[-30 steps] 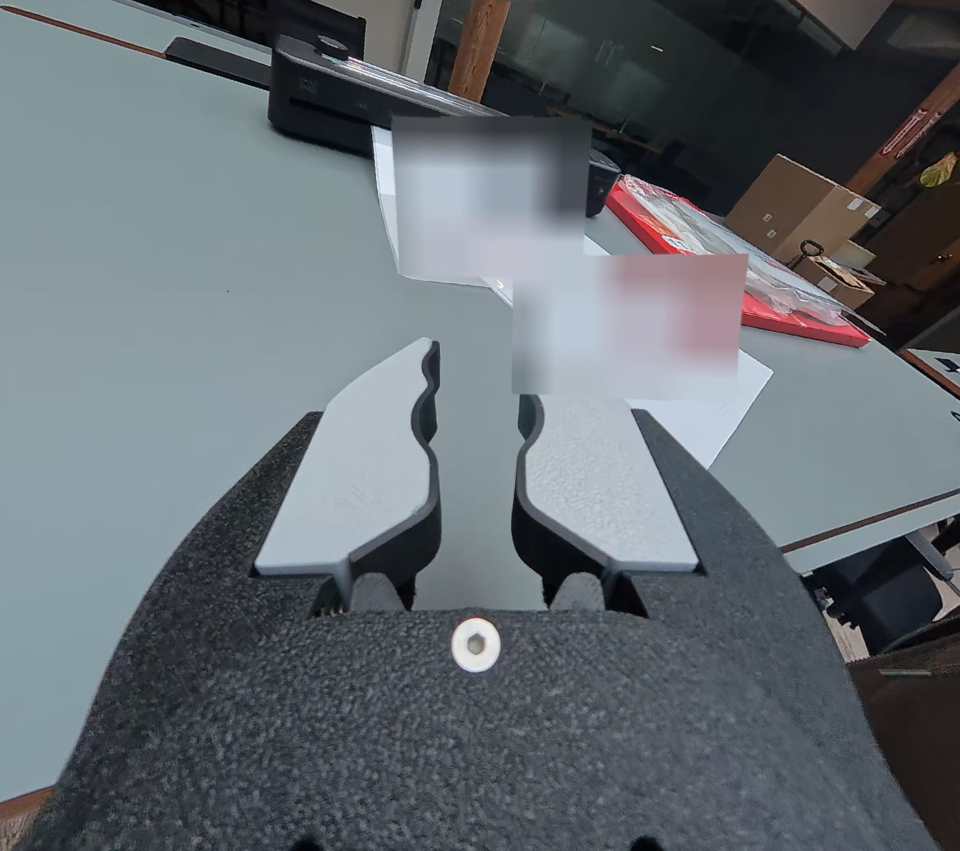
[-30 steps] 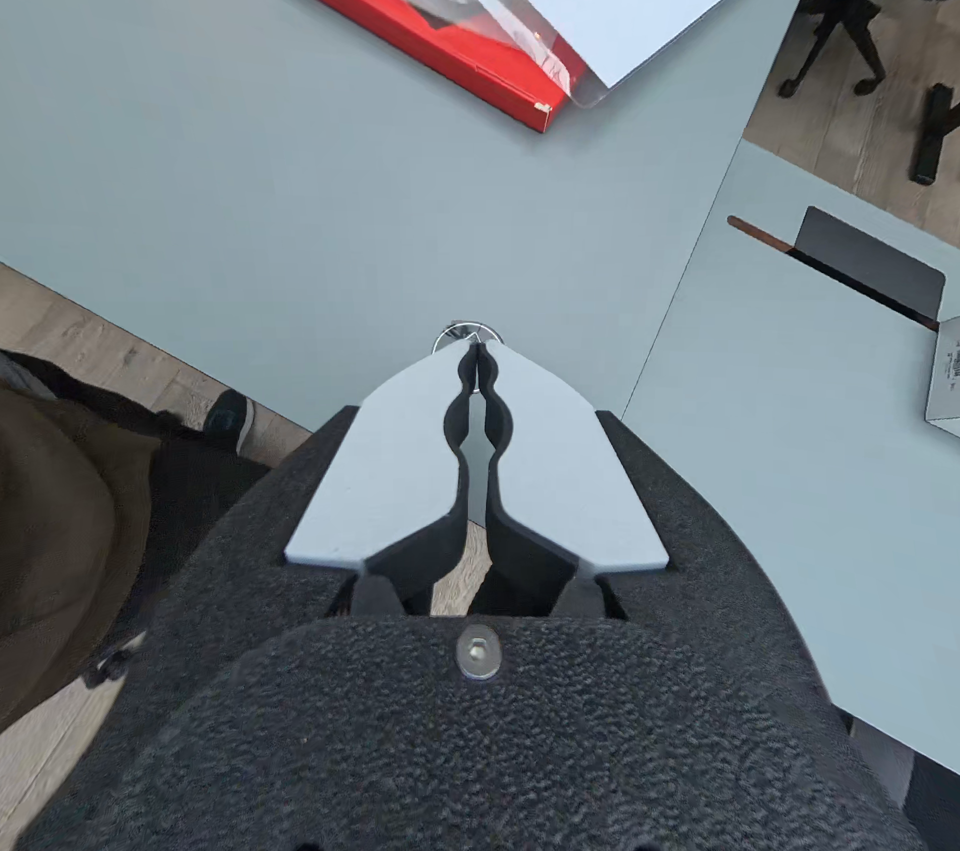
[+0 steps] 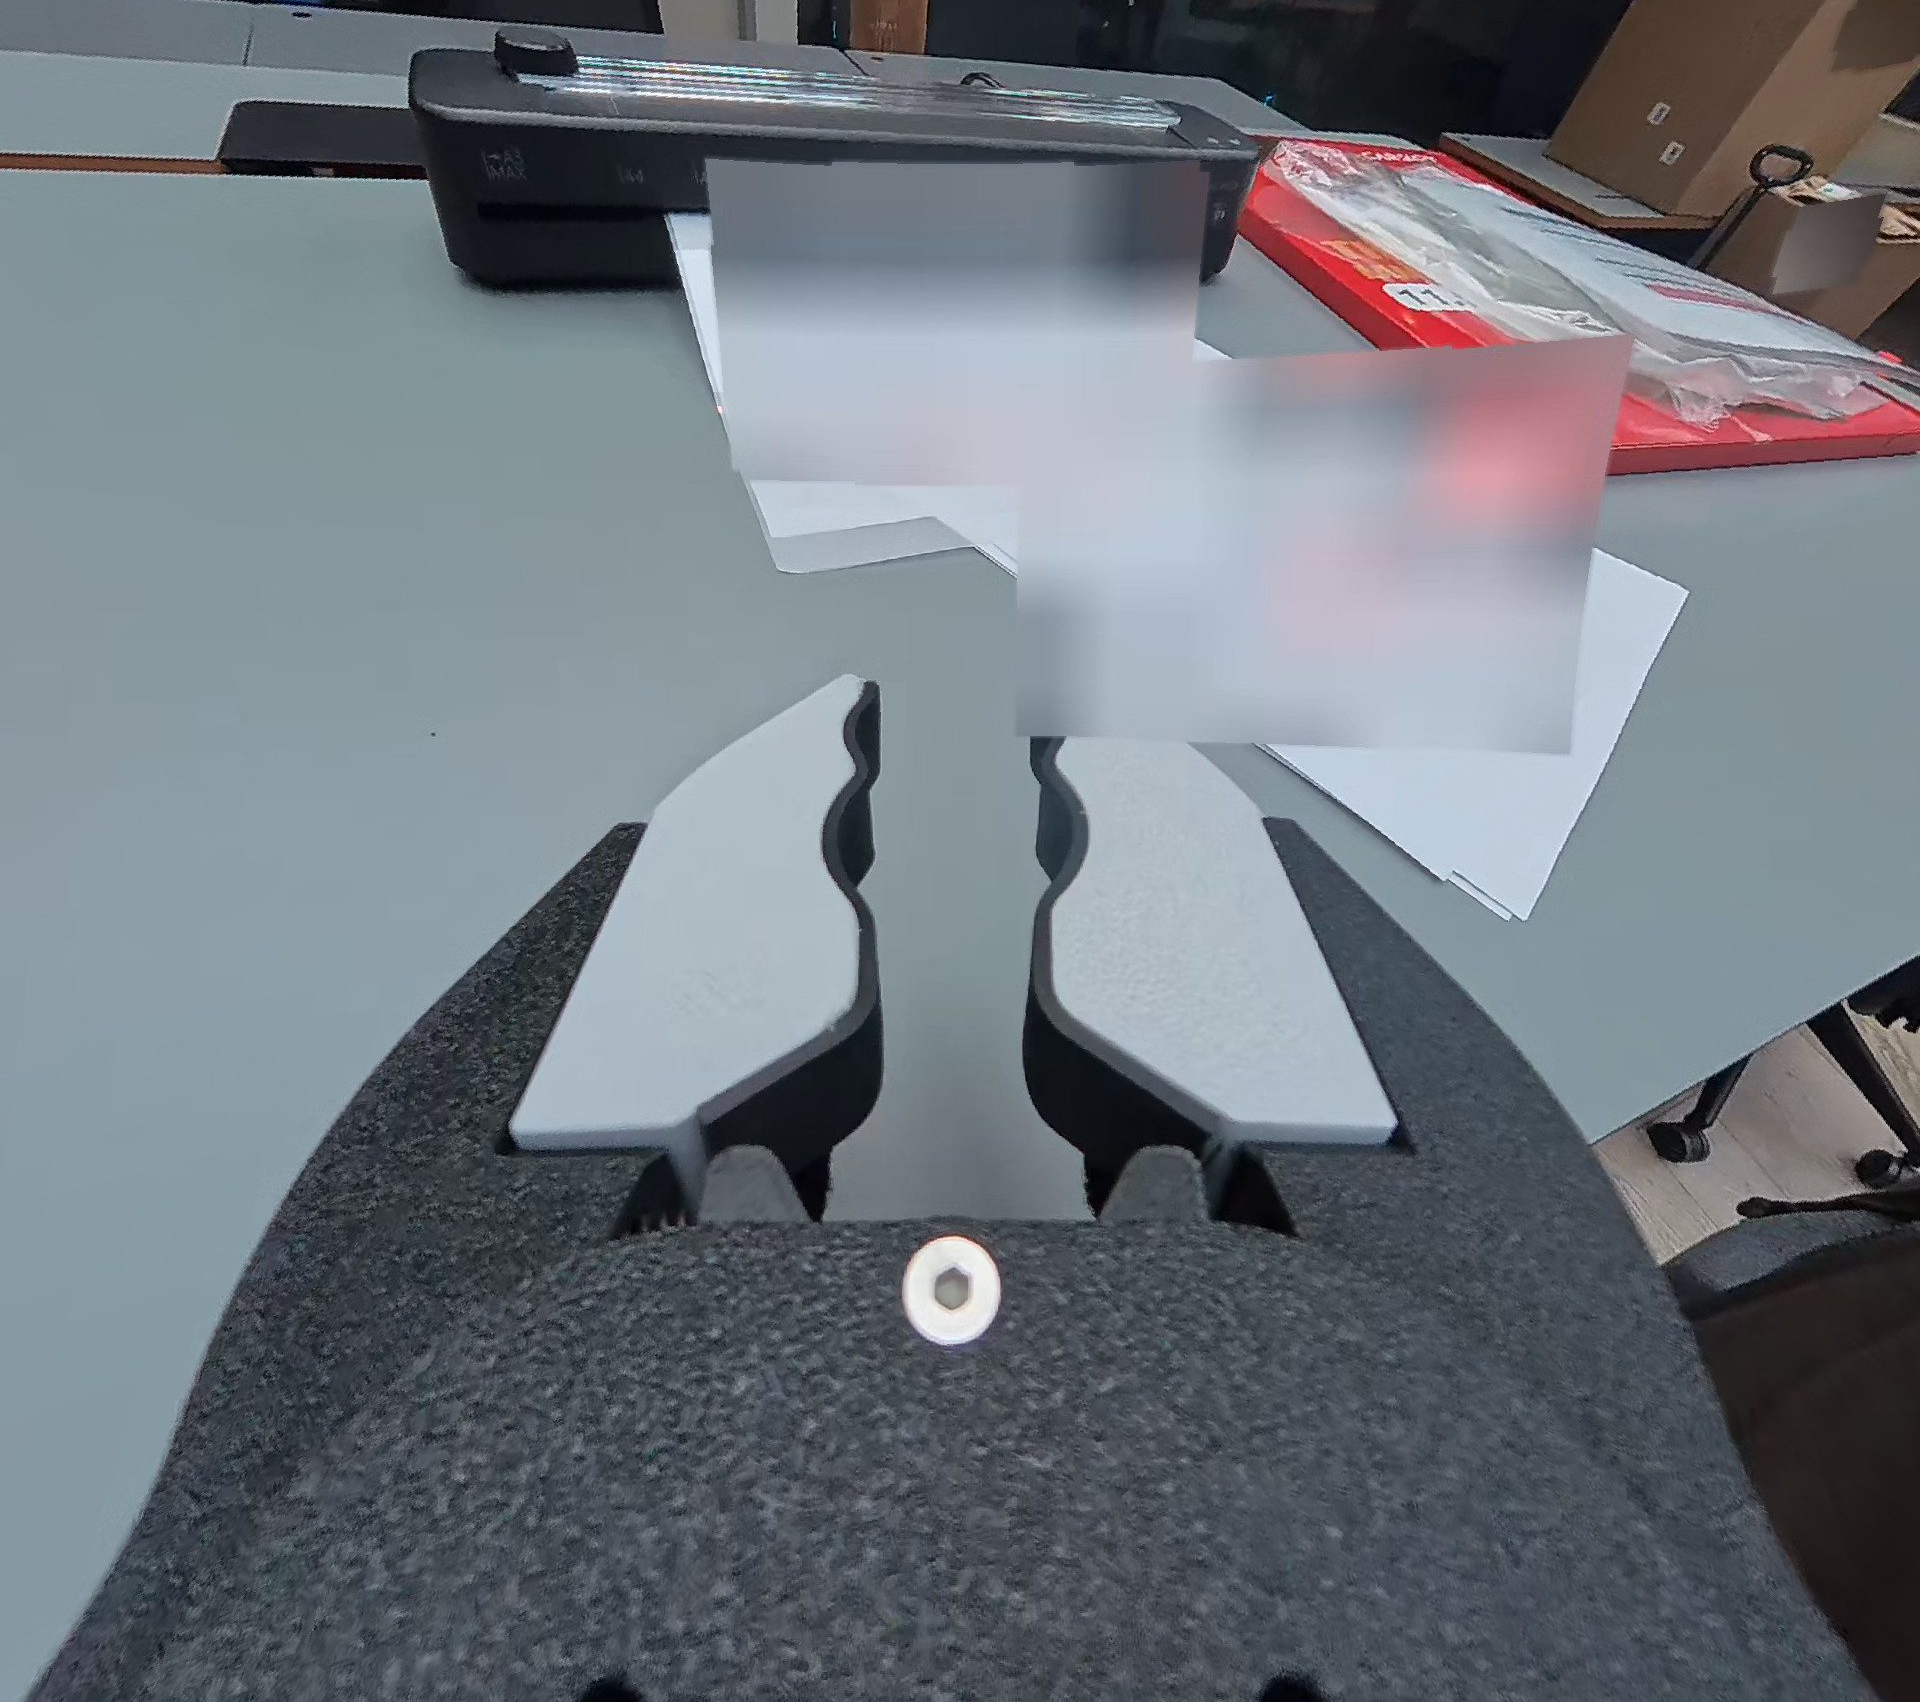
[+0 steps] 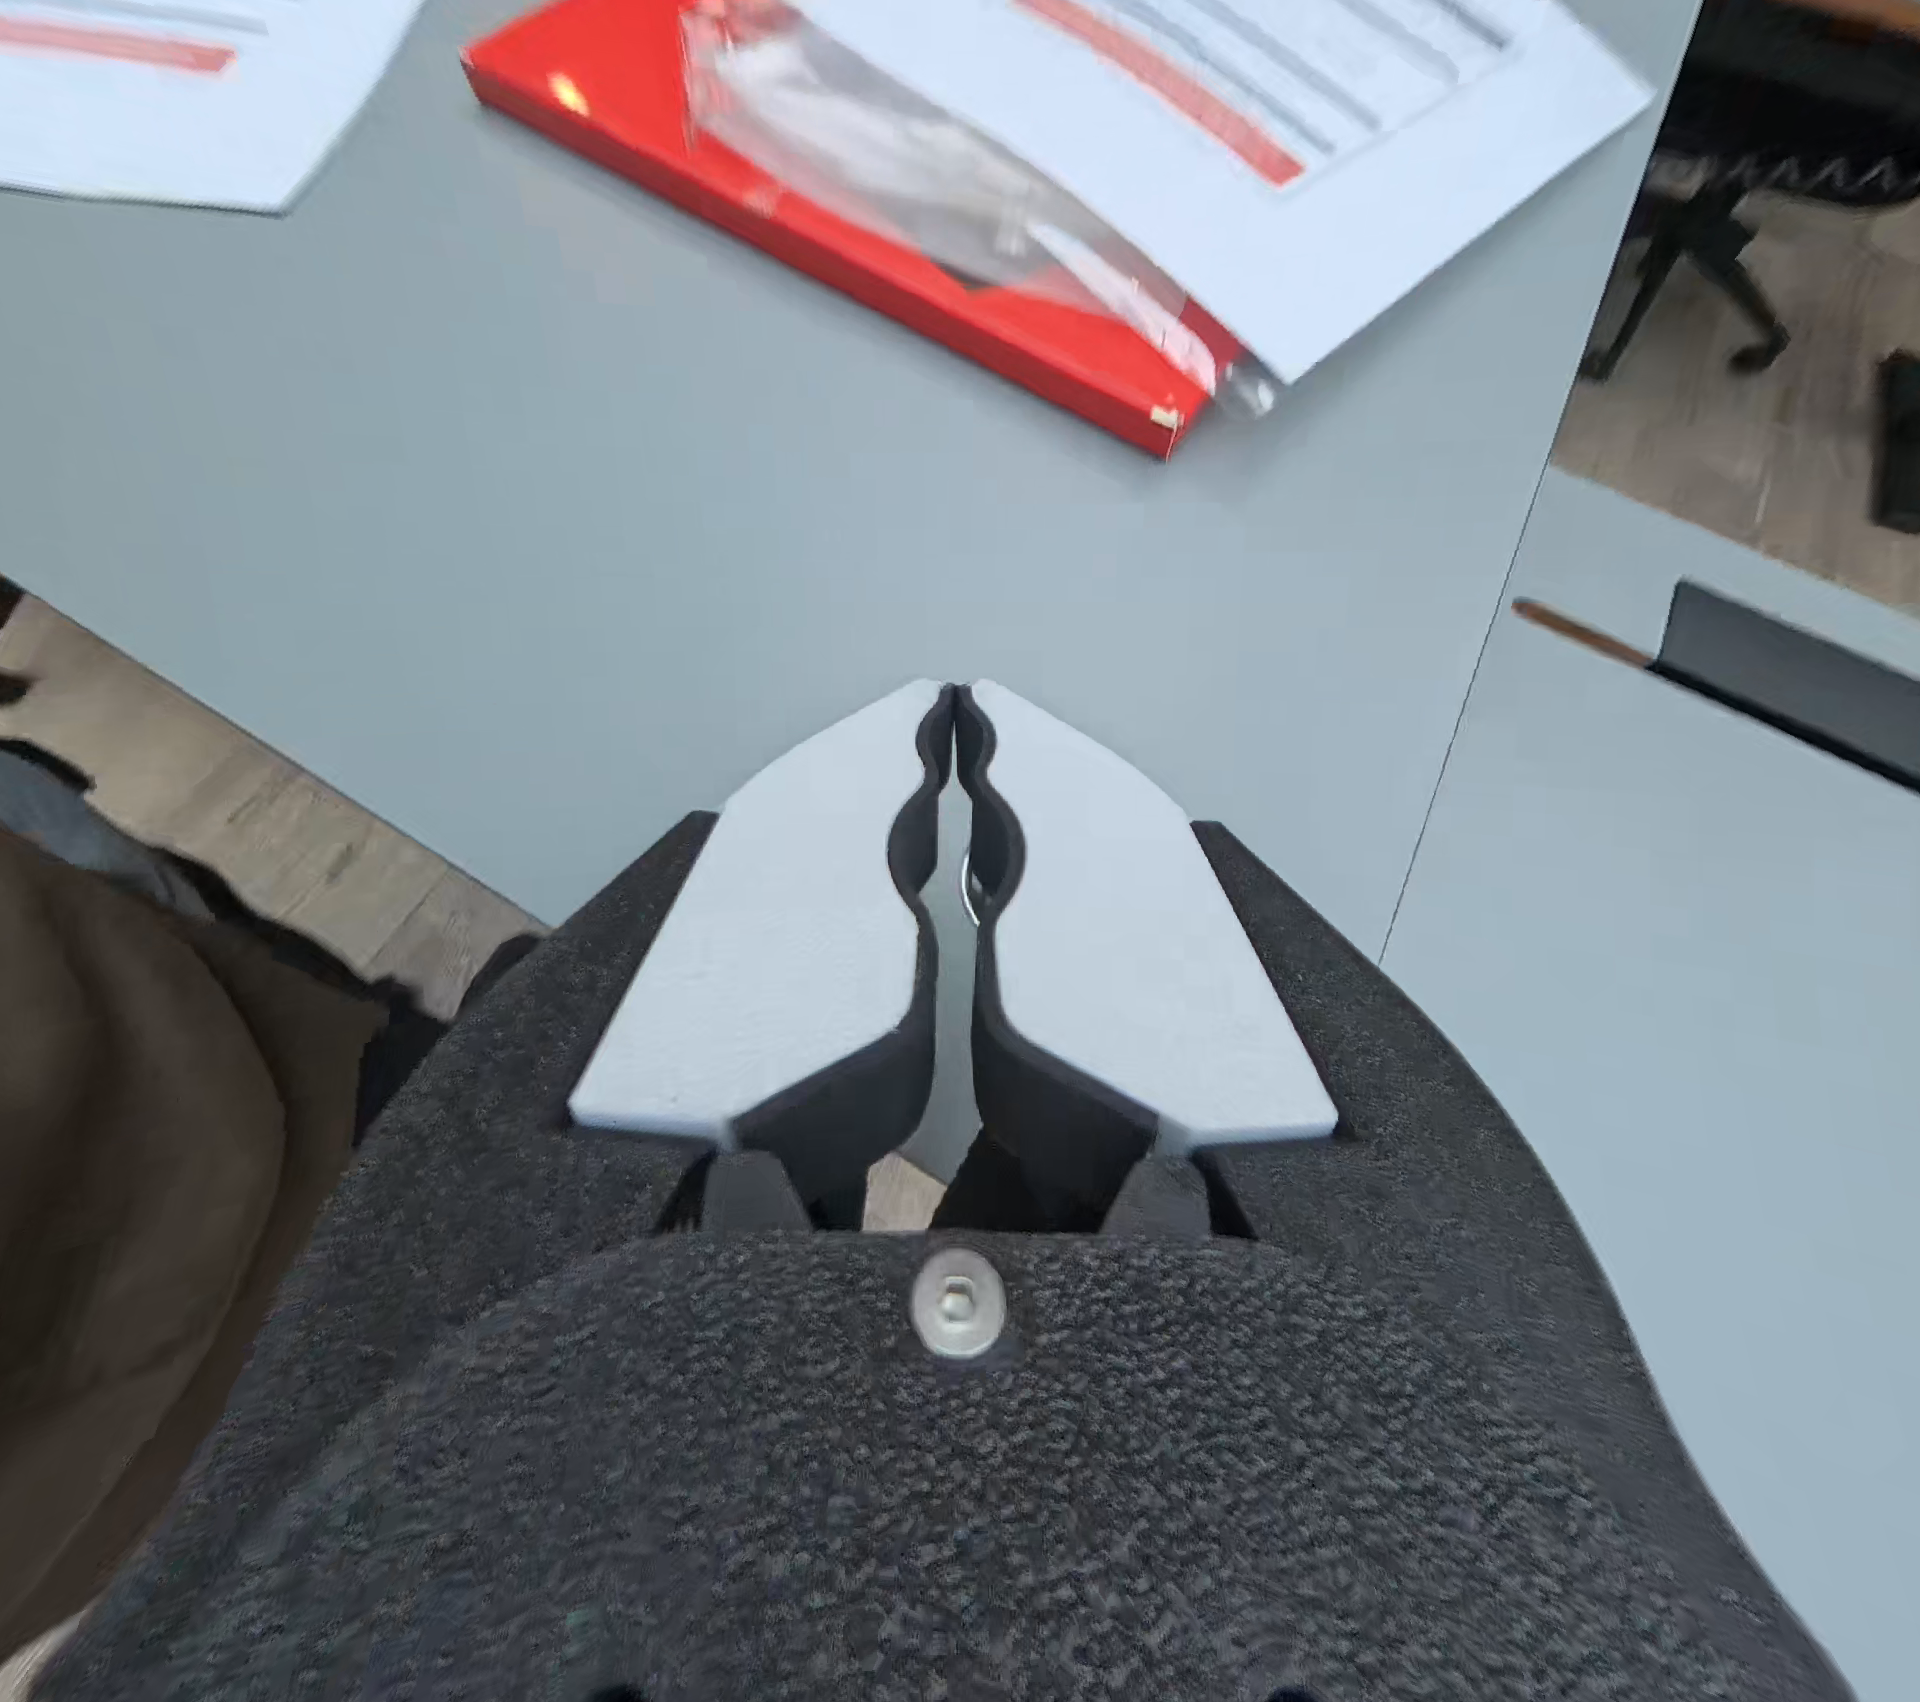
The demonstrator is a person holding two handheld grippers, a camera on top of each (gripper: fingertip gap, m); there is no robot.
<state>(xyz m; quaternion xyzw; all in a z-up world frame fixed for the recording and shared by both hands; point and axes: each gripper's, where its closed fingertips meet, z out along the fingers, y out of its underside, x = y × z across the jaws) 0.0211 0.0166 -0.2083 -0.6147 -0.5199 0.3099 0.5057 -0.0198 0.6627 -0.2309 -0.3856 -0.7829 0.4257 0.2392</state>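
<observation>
The left gripper (image 3: 951, 717) hangs over the grey table (image 3: 312, 509) with its jaws apart and nothing between them. Ahead of it and slightly left sits a long black machine (image 3: 810, 166) with a round knob; straight ahead and to the right lie white paper sheets (image 3: 1538, 779), partly blurred over. Farther right rests a flat red box (image 3: 1382, 270) under a clear plastic bag (image 3: 1714, 322).

The right gripper (image 4: 953, 694) is clenched, tips touching, holding nothing that can be made out. Ahead left lie printed sheets (image 4: 260, 11); ahead, the red box (image 4: 644, 52) carries the crumpled bag (image 4: 883, 125) and a printed page (image 4: 1351, 125), well apart from the tips
</observation>
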